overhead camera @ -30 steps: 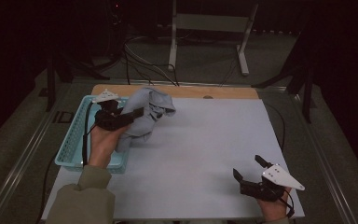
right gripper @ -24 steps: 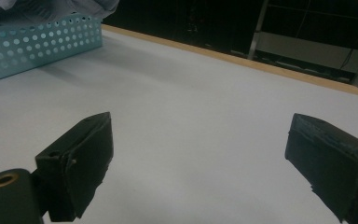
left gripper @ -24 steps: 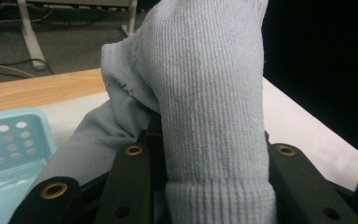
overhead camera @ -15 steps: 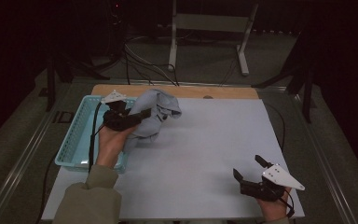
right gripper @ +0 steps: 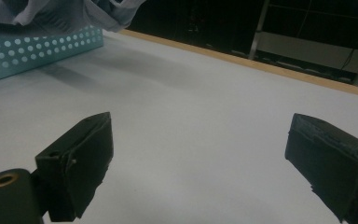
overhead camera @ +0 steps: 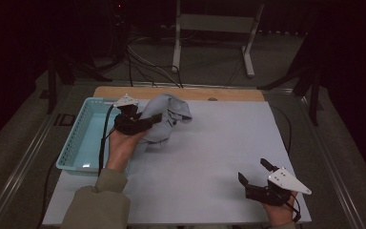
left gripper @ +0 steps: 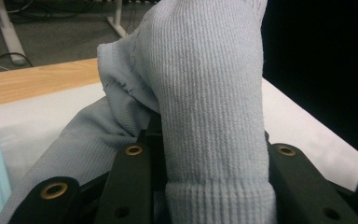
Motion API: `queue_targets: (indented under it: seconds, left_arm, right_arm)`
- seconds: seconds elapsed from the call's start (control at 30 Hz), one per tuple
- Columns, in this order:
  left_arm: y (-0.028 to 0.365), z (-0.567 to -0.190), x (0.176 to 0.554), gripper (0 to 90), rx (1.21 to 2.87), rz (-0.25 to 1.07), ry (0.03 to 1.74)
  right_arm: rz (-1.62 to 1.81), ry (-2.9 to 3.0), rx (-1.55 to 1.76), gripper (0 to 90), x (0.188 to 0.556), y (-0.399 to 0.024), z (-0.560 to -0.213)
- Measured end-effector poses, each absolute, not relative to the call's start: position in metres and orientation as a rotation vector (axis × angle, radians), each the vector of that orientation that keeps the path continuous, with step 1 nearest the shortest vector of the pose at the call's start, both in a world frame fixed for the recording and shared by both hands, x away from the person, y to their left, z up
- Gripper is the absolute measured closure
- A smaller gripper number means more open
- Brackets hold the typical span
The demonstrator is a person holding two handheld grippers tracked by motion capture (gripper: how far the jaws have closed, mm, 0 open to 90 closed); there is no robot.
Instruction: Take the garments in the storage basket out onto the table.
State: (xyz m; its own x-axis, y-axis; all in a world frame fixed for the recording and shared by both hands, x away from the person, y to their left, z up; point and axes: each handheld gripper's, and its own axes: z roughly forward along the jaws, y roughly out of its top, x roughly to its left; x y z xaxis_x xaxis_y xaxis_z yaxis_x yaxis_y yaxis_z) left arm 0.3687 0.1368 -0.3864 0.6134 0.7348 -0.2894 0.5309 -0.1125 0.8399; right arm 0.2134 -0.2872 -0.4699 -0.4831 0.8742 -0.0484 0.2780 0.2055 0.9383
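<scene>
A pale blue-grey knitted garment [overhead camera: 164, 121] hangs lifted off the white table, bunched beside the basket. My left gripper [overhead camera: 155, 119] is shut on the garment, whose ribbed cloth [left gripper: 205, 107] drapes over the jaws in the left gripper view. Near the table's front right corner my right gripper [overhead camera: 255, 172] rests low and open, nothing between its fingers [right gripper: 81, 158]. In the right gripper view the garment [right gripper: 60, 14] hangs at the top left, above the basket wall.
A light blue perforated basket [overhead camera: 78, 138] stands along the table's left edge, its wall [right gripper: 28, 49] seen far off in the right gripper view. The white table surface [overhead camera: 209, 148] has a wooden strip at its far edge [overhead camera: 181, 93]. Cables and a metal stand lie on the floor behind.
My left gripper has carried the garment rightward and away from the basket, over the table. The right gripper has stayed where it was, open.
</scene>
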Motion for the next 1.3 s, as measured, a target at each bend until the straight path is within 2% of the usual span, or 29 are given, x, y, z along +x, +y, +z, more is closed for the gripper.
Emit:
queue_targets:
  seconds: [1.3]
  left_arm:
    - [0.1,-0.412,0.372,65.7,1.795,0.167,1.021]
  right_arm:
    - [1.278,1.883,1.065,7.6,0.213,-0.288,-0.469]
